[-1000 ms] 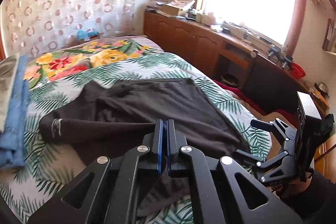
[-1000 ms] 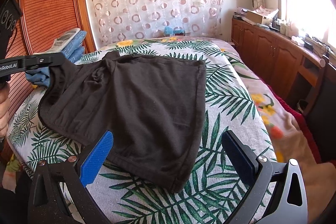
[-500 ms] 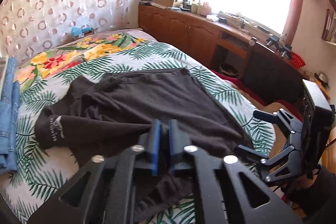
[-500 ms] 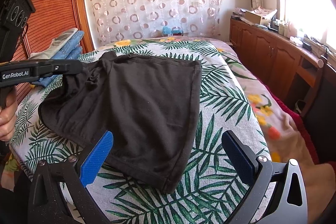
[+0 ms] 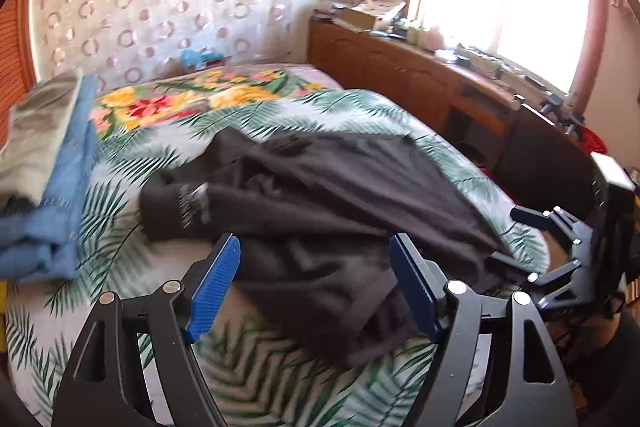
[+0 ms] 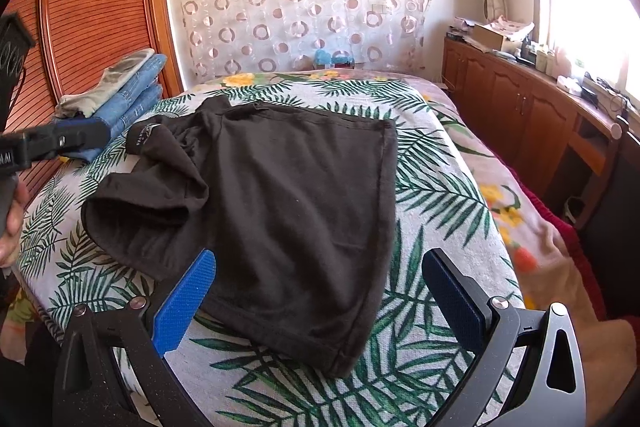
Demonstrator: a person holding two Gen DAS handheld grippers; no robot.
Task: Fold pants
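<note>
The dark brown pants (image 6: 288,211) lie folded on the leaf-patterned bedspread (image 6: 436,195), with one bunched flap at the left. In the left wrist view the same pants (image 5: 332,211) fill the middle, a white logo showing on a rolled edge. My left gripper (image 5: 316,275) hangs just above the near cloth, its jaws opening, nothing pressed between the blue pads. It also shows as a dark arm (image 6: 60,139) at the far left of the right wrist view. My right gripper (image 6: 320,291) stands open over the near hem, and appears at right (image 5: 560,251).
A stack of folded jeans and a grey garment (image 6: 120,91) sits at the bed's left side by the wooden wardrobe (image 6: 92,7). Wooden cabinets (image 6: 520,107) with clutter run under the bright window on the right. A hand (image 6: 12,223) holds the left tool.
My left gripper went from shut on a fold of the pants to open, letting the cloth drop onto the bed, and it shifted sideways. The right gripper stayed still and open.
</note>
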